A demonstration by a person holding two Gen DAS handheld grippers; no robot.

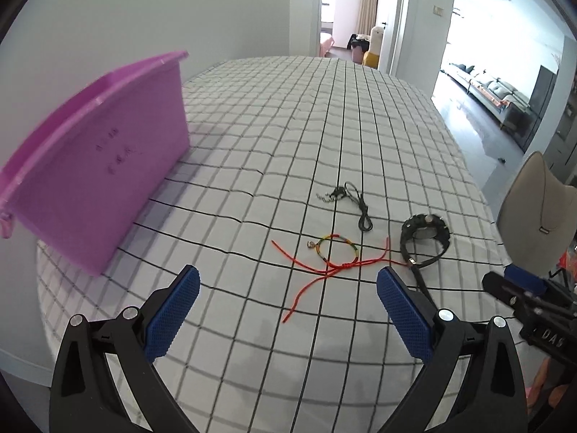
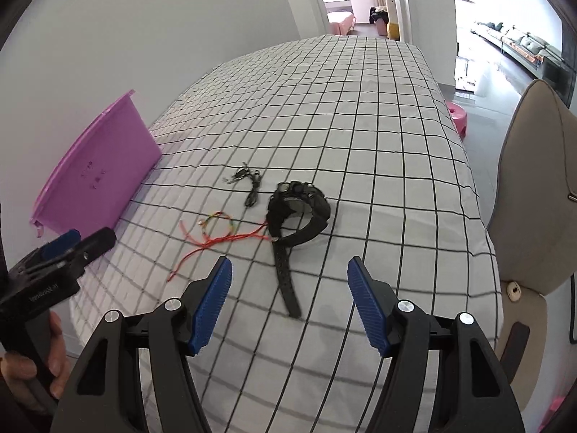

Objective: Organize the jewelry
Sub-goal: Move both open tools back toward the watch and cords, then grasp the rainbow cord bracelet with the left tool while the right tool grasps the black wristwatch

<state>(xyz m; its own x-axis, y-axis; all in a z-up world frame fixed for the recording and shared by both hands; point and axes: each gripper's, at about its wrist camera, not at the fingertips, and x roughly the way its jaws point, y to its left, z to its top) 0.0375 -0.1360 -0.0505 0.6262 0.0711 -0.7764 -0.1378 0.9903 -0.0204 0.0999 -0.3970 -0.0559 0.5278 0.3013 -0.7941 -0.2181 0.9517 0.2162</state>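
Both grippers hover above a bed spread with a black-gridded white sheet [image 2: 360, 144], tilted down toward three pieces of jewelry. The left gripper [image 1: 288, 290] is released, jaws wide, nothing between the blue pads. The right gripper [image 2: 289, 281] is likewise released and empty.

The red string bracelet [image 1: 333, 252] lies just ahead of the left gripper, almost centred between its jaws; its loop sits forward and its loose red tails trail back toward the gripper and out to either side. The black watch [image 2: 299, 209] lies just ahead of the right gripper, slightly left of its midline. The case stands on edge at the far end, and one strap runs straight back toward the gripper, so its long axis lies roughly along the gripper's pointing line. The dark cord necklace [image 1: 351, 200] sits farther ahead of both, beyond the bracelet.

The purple bin [image 1: 101, 166] stands forward and to the left of the left gripper, well apart from the jewelry.

By position, the left gripper is nearer the bracelet and the right nearer the watch. Closing across the strap looks the natural grasp.
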